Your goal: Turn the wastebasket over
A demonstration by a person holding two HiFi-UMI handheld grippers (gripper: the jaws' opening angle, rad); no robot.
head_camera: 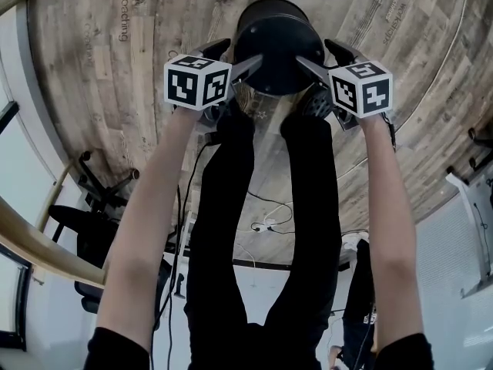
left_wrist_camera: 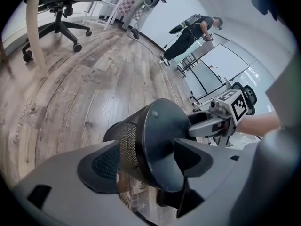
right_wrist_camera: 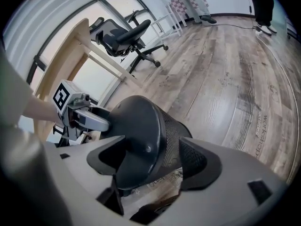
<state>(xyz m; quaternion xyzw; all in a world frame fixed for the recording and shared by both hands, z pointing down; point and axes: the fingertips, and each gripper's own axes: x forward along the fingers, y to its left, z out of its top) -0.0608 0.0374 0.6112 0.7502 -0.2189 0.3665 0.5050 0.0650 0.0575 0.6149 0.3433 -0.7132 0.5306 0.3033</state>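
Wood-plank floor [head_camera: 115,91] filled the room, with an office chair [left_wrist_camera: 61,13] off to one side and another person [left_wrist_camera: 190,32] standing far back. The black mesh wastebasket [head_camera: 277,41] sat on the floor just ahead of the wearer's feet, its solid base [left_wrist_camera: 162,135] uppermost and its mouth apparently down against the boards. The left gripper [left_wrist_camera: 148,161] and right gripper [right_wrist_camera: 155,161] came at it from opposite sides, each with its jaws spread wide and straddling the edge of the base, one jaw outside the mesh wall [left_wrist_camera: 127,135] and the other over the base. Neither gripper looked to be pressing on the basket, so nothing was held. Judged from this pose alone, the basket was base-up. If inverted was the goal, only drawing the grippers away remained. If it was meant to stand mouth-up, both grippers had yet to close and the whole turn lay ahead.
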